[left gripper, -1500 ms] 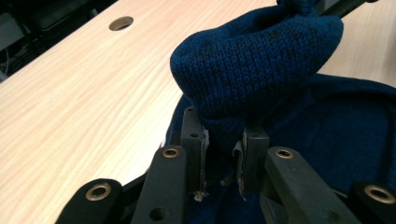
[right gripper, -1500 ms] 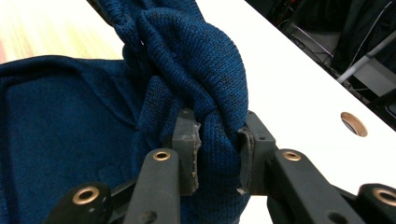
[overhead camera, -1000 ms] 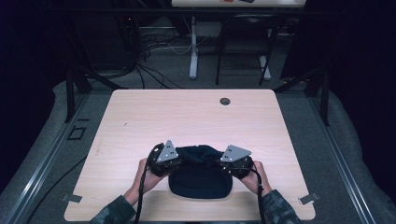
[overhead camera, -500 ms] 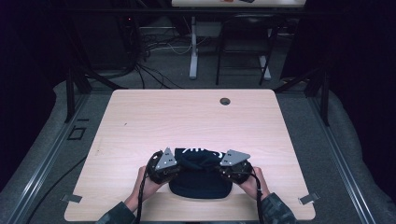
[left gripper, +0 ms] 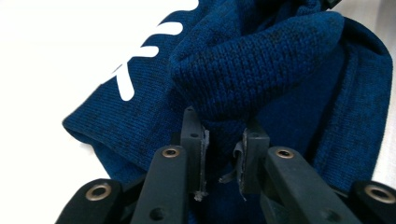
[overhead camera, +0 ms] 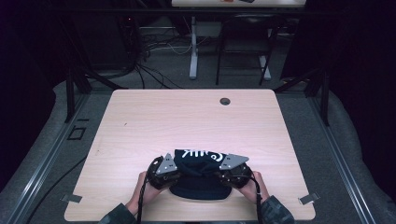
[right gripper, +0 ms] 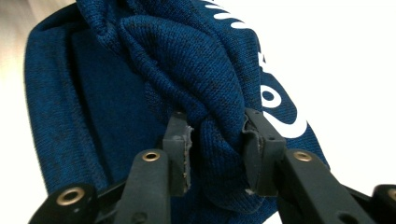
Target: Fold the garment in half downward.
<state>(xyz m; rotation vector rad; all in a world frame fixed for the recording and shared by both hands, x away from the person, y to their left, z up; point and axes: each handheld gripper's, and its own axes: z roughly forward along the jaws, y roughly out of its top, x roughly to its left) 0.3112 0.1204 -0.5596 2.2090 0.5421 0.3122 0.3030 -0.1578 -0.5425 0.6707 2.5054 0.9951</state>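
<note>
A dark blue knit cloth [overhead camera: 200, 175] with white lettering lies bunched at the near edge of the light wooden table [overhead camera: 187, 121]. My left gripper [overhead camera: 173, 171] holds its left side and my right gripper [overhead camera: 225, 173] its right side. In the left gripper view the jaws pinch a thick fold of the knit [left gripper: 243, 70], with my left gripper [left gripper: 223, 156] shut on it. In the right gripper view my right gripper [right gripper: 215, 149] is shut on a twisted bundle of the same cloth [right gripper: 187, 60]. White letters [overhead camera: 198, 154] show on the cloth's far edge.
A small round grommet hole [overhead camera: 225, 101] sits near the table's far edge. Beyond the table are dark desk legs [overhead camera: 193, 51] and tangled cables [overhead camera: 140, 56] on the grey floor. Tape marks [overhead camera: 308, 198] lie on the floor by the near corners.
Both grippers have drawn slightly nearer to the person with the cloth. The far edge of the cloth has folded over, and white lettering now shows on it.
</note>
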